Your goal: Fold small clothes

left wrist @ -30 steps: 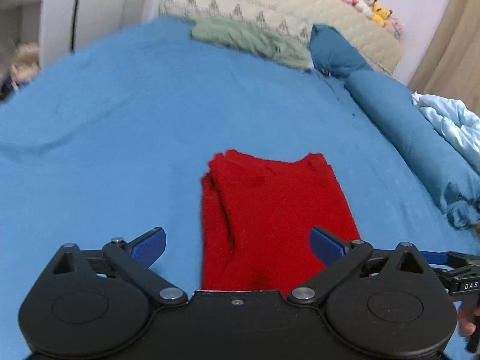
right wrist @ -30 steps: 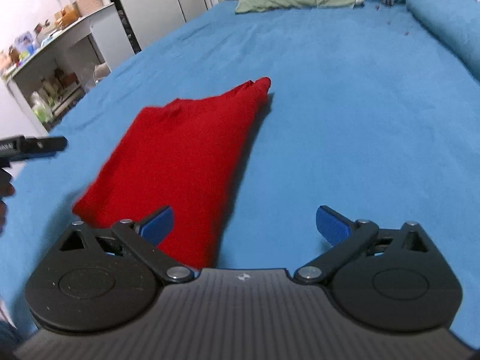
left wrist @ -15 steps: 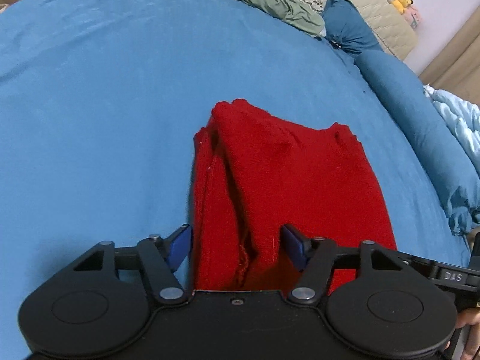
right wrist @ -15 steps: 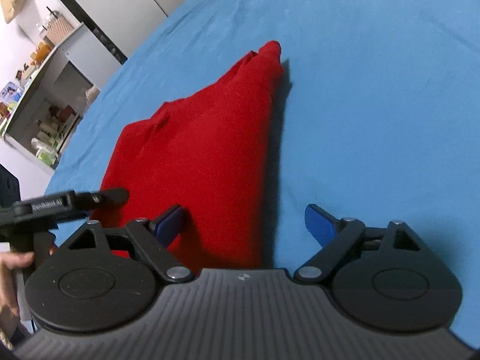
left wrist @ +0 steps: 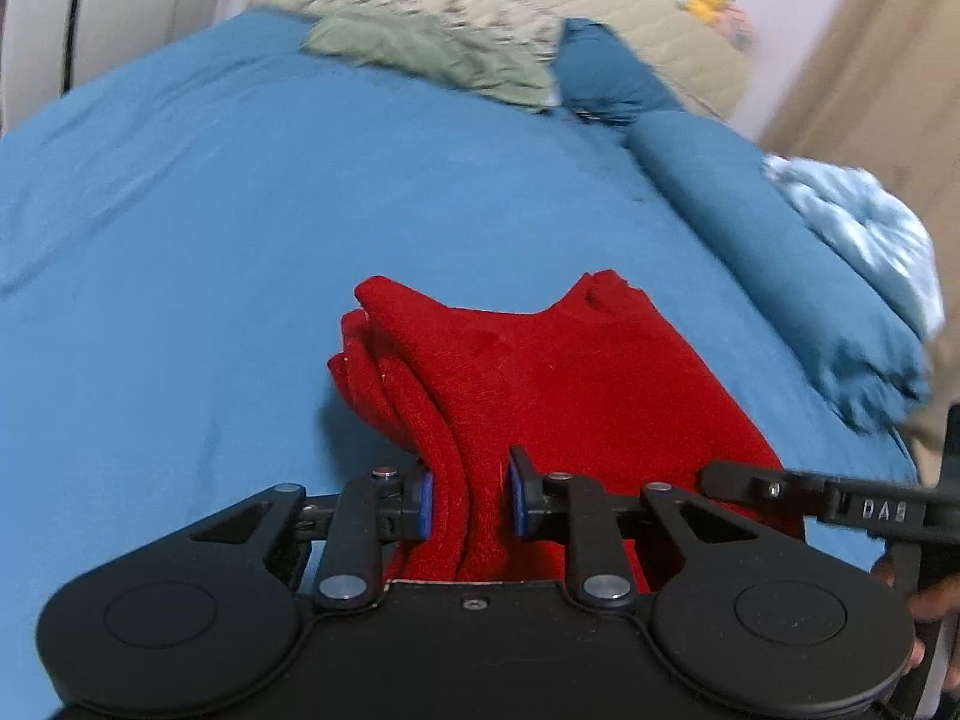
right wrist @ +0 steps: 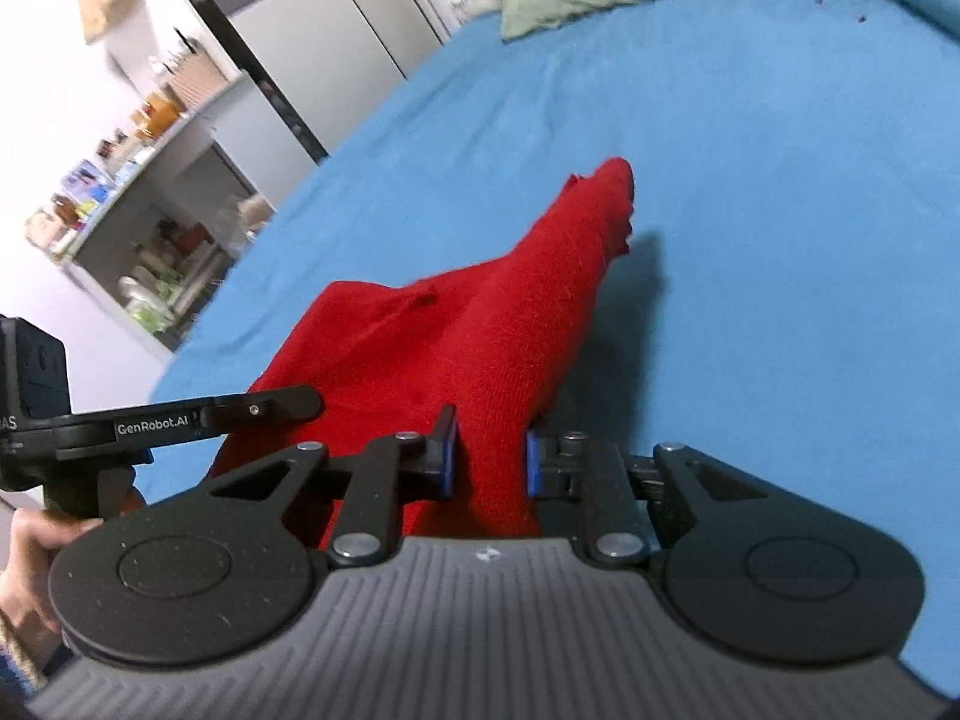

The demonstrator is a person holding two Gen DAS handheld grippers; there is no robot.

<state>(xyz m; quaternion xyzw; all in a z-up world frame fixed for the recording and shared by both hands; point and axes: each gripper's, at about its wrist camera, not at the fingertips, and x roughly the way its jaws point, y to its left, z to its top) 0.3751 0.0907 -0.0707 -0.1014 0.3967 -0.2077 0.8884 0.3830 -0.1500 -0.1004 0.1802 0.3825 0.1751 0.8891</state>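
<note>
Both sets of jaws are closing on the near hem of the red knit garment (left wrist: 576, 396): the left gripper (left wrist: 467, 501) pinches its bunched left corner, the right gripper (right wrist: 487, 461) its right corner, cloth pressed between the blue pads. The garment's long axis runs straight away from both grippers toward the bed's head end, each hand equally near. It is thick, fuzzy, layered and limp, lying mid-bed on the smooth blue sheet (left wrist: 252, 228).
</note>
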